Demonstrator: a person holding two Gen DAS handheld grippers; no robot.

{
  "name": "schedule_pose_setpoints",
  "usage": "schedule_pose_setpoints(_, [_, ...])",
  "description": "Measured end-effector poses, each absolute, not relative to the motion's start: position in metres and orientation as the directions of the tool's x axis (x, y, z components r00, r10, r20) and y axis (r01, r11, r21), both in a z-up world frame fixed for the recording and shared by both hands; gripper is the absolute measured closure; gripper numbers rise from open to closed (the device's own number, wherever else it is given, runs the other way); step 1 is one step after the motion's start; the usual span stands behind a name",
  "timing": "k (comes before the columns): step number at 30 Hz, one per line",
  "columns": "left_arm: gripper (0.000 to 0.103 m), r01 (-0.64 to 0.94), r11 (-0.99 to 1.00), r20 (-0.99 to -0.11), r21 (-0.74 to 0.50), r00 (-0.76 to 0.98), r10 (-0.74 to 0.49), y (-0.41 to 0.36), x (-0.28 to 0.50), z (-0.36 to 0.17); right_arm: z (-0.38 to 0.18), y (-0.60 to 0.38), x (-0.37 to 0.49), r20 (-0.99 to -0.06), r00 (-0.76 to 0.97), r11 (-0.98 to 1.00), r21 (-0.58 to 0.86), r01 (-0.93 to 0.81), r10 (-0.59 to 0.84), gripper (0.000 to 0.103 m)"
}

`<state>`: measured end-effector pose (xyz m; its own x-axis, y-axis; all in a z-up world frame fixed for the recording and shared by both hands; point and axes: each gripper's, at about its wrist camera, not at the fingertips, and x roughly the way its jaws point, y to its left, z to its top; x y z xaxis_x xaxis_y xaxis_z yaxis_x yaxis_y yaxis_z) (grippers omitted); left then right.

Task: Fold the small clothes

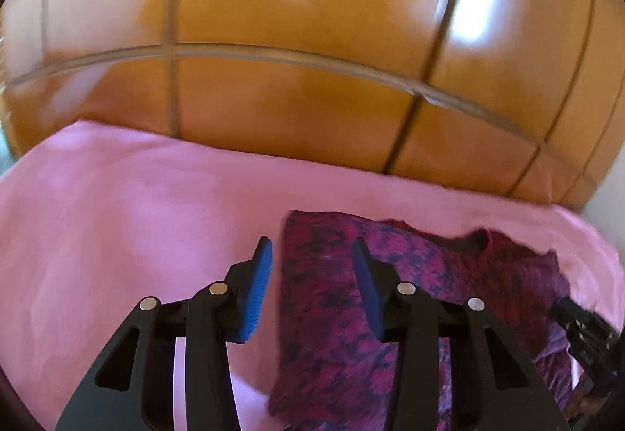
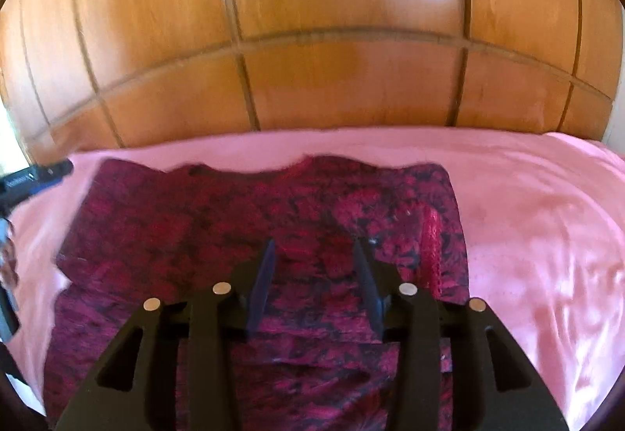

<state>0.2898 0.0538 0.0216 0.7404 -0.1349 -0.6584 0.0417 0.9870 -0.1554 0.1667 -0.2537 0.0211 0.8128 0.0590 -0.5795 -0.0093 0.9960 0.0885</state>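
Right wrist view is showing a wooden panelled wall (image 2: 312, 21) rising behind a bed covered by a pink sheet (image 2: 547, 216). A dark red patterned garment (image 2: 195, 228) is lying spread flat on the sheet, stretching beneath and ahead of the right tongs (image 2: 312, 267), which are hovering above its middle, spread wide and holding nothing. In the left wrist view, the left tongs (image 1: 312, 267) are gaping wide too, straddling the garment's left edge.
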Motion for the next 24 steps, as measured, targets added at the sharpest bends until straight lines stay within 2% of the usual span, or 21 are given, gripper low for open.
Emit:
schedule_pose_setpoints(1, [0.066,0.063,0.988,-0.668,-0.144,0.730,-0.144,0.044,0.295,0.015,0.016,-0.256,0.170,-0.593,0.805,0.998,0.067,0.016,0.027,0.063])
schedule_pose_setpoints(4, [0.067,0.082,0.991,-0.713,-0.107,0.688,-0.134,0.024,0.308,-0.007,0.002,-0.269,0.183,-0.631,0.775,0.997,0.053,0.050,-0.006,0.064])
schedule_pose_setpoints(7, [0.067,0.040,0.996,-0.779,-0.075,0.621,-0.084,0.017,0.325,-0.048,-0.005,-0.274,0.187,-0.625,0.780,0.997,0.048,0.052,-0.011,0.064])
schedule_pose_setpoints(13, [0.067,-0.030,0.993,-0.732,-0.116,0.678,-0.065,0.029,0.302,-0.037,-0.009,-0.272,0.186,-0.600,0.799,0.998,0.031,0.059,-0.028,0.063])
schedule_pose_setpoints(17, [0.067,-0.036,0.997,-0.686,-0.075,0.728,-0.026,0.025,0.267,-0.015,-0.006,-0.272,0.183,-0.594,0.804,0.998,0.042,0.052,-0.017,0.061])
schedule_pose_setpoints(19, [0.067,-0.025,0.998,-0.665,-0.062,0.747,-0.022,0.023,0.249,-0.008,-0.003,-0.272,0.175,-0.590,0.807,0.998,0.044,0.048,-0.013,0.057])
schedule_pose_setpoints(21, [0.067,-0.011,0.998,-0.647,-0.057,0.762,-0.029,0.017,0.231,-0.003,0.005,-0.270,0.166,-0.583,0.812,0.998,0.057,0.040,0.001,0.044])
schedule_pose_setpoints(24, [0.055,0.003,0.998,-0.640,-0.055,0.768,-0.037,0.009,0.215,-0.002,0.014,-0.269,0.148,-0.566,0.824,0.997,0.068,0.025,0.018,0.040])
